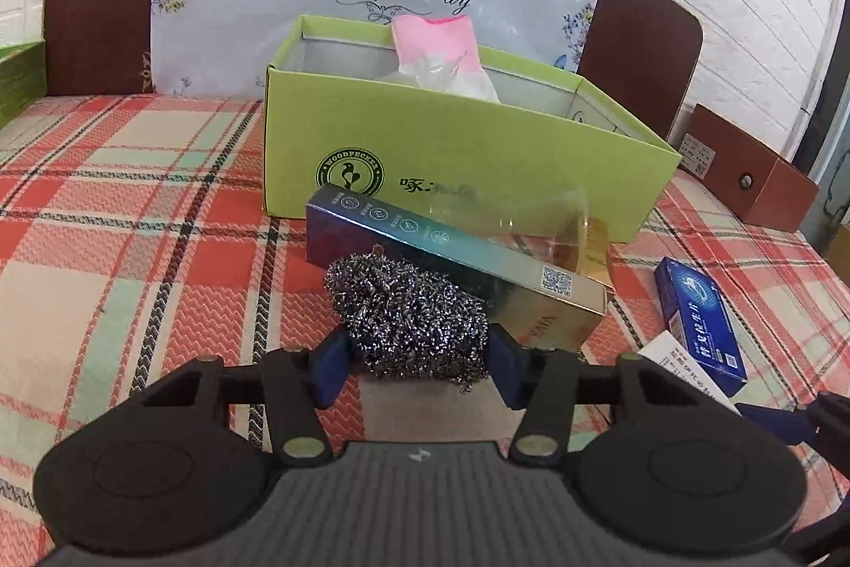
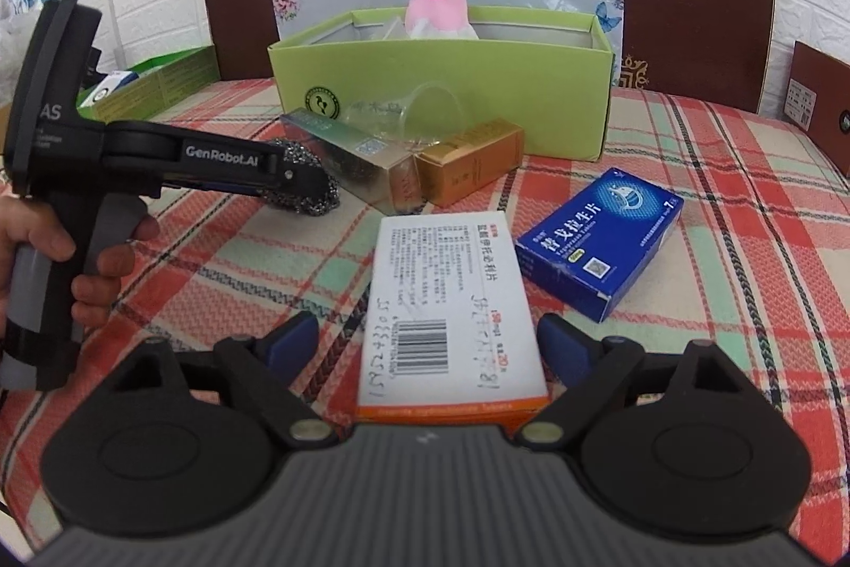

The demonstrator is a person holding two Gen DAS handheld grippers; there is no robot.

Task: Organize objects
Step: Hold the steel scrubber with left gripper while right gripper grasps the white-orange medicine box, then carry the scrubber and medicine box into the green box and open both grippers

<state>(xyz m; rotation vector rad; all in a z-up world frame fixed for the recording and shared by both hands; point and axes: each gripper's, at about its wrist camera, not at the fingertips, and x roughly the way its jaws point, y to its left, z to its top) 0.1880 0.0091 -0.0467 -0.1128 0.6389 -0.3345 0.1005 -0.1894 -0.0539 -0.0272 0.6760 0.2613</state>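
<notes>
Left gripper pinching a steel-wool scourer between its blue pads, both pads pressing into the wiry ball, low over the plaid tablecloth. Lying just behind the scourer, a long iridescent box, its far end partly veiled by a clear plastic cup tipped on its side and hard to make out against the green cardboard. Standing behind those, an open green box, a pink-and-white packet poking above its rim, the rest of its contents hidden by the near wall. Peeking out beside the long box, a small gold box, mostly blocked in the left wrist view.

Right gripper spreading wide around a white medicine box with a barcode and handwritten digits, pads standing clear of both long edges, the box's orange near end running under the gripper body. Resting just right of it, a blue medicine box, apart from the white one. Showing at the left edge of the right wrist view, a hand gripping the left tool's handle, the wrist cut off by the frame. Sitting at far left, another green tray, its contents blurred. Cropped at the right edge, a brown box.
</notes>
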